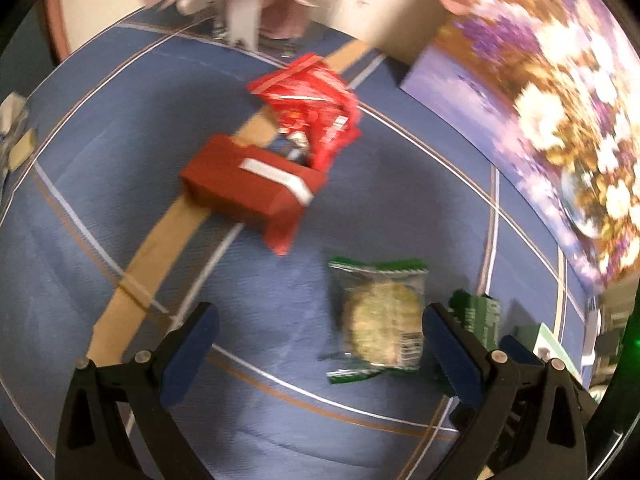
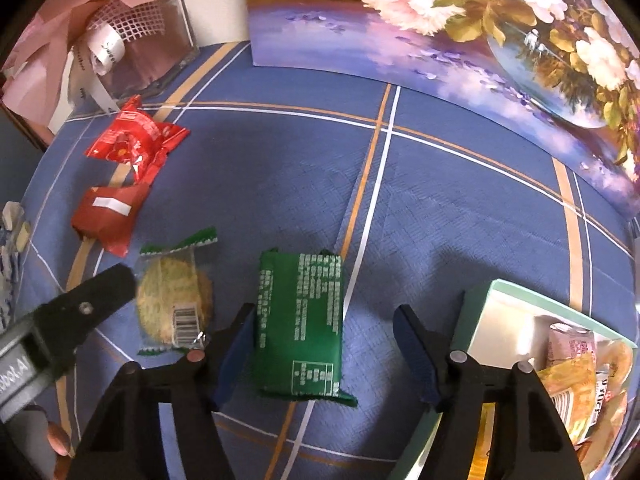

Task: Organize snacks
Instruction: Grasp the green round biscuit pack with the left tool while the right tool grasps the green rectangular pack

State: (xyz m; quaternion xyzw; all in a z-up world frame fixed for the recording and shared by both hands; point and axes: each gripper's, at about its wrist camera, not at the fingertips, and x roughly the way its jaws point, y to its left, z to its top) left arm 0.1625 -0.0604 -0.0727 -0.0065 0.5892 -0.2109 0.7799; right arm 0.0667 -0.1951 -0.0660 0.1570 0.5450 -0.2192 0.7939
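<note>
Several snacks lie on the blue checked tablecloth [image 2: 440, 216]. A clear green-edged cookie pack [image 1: 380, 320] [image 2: 174, 304] lies between my left gripper's open fingers, nearer the right one. My left gripper [image 1: 320, 340] is open and empty; it also shows in the right wrist view [image 2: 80, 300]. A green bar pack [image 2: 300, 328] [image 1: 476, 316] lies between my right gripper's open fingers, next to the left one. My right gripper [image 2: 324, 344] is open and empty. A dark red pack [image 1: 252, 188] [image 2: 106, 216] and a bright red wrapper [image 1: 312, 108] [image 2: 134, 144] lie farther off.
A pale green box [image 2: 496, 312] holding several snacks stands at the right, beside my right gripper. A flower painting [image 2: 460, 20] leans along the back. A pink gift bag [image 2: 60, 40] with a clear box [image 2: 156, 36] stands at the back left.
</note>
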